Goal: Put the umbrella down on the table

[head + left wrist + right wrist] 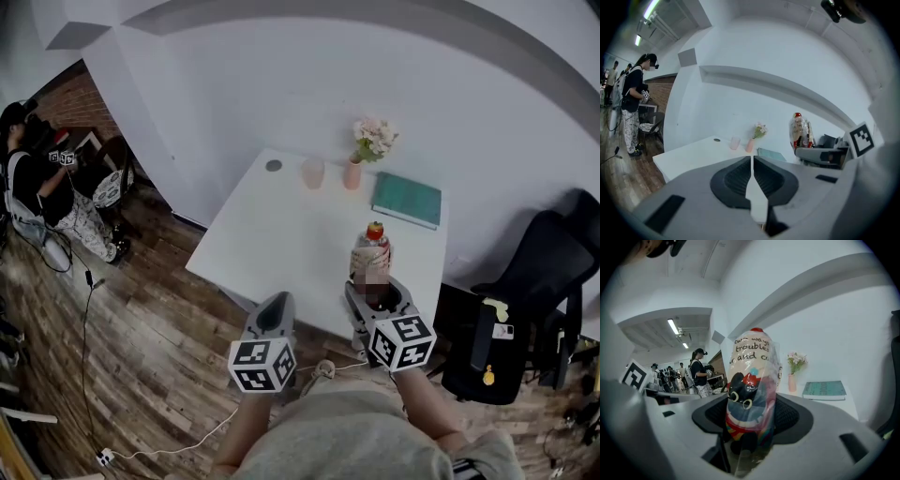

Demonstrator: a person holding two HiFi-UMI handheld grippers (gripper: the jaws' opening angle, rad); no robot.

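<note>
One folded umbrella (751,394) in a clear printed sleeve is held upright, pinched between the jaws of the right gripper (379,298), apparently above the near edge of the white table (281,234). The left gripper (752,164) is carried with jaws pressed together and nothing between them. A cup (312,172), vase (352,174) and book (406,199) are set on the table's far side.

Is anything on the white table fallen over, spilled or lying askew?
Nothing stands out. The pink cup and flower vase stand upright, the green book lies flat, and no spill shows on the table.
</note>
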